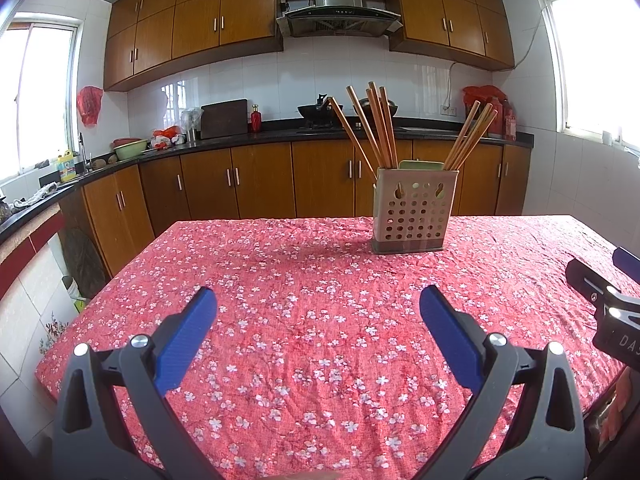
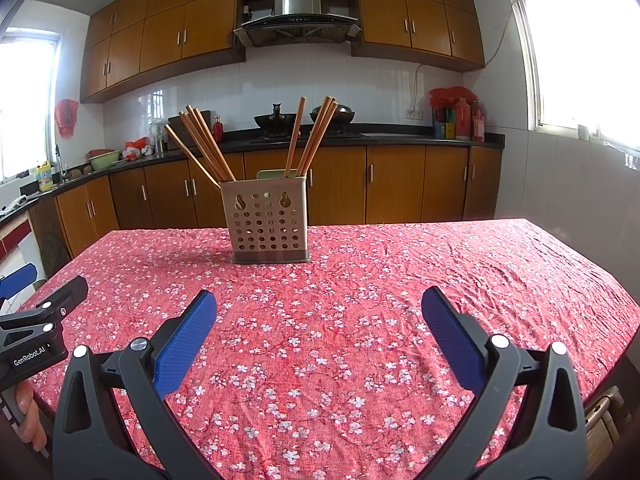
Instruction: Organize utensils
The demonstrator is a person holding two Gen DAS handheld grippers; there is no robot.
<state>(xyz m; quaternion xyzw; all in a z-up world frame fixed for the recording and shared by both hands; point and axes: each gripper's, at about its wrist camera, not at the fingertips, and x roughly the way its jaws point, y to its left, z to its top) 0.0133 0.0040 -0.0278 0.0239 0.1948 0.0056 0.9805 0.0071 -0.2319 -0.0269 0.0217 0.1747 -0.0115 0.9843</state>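
A beige perforated utensil holder [image 1: 414, 210] [image 2: 267, 220] stands upright near the far side of the table. Several wooden chopsticks [image 1: 374, 128] [image 2: 206, 144] lean left out of one side, and a second bunch of chopsticks [image 1: 470, 136] [image 2: 314, 136] leans right out of the other. My left gripper [image 1: 318, 332] is open above the tablecloth, well short of the holder, with nothing between its blue pads. My right gripper [image 2: 320, 332] is open too, empty, at a similar distance. Each gripper shows at the edge of the other's view.
The table carries a red floral cloth [image 1: 320, 280] [image 2: 400, 280]. Behind it run brown cabinets and a black counter [image 1: 280, 136] with woks, bottles and a green bowl. A person's hand [image 2: 30, 416] holds the left gripper's handle.
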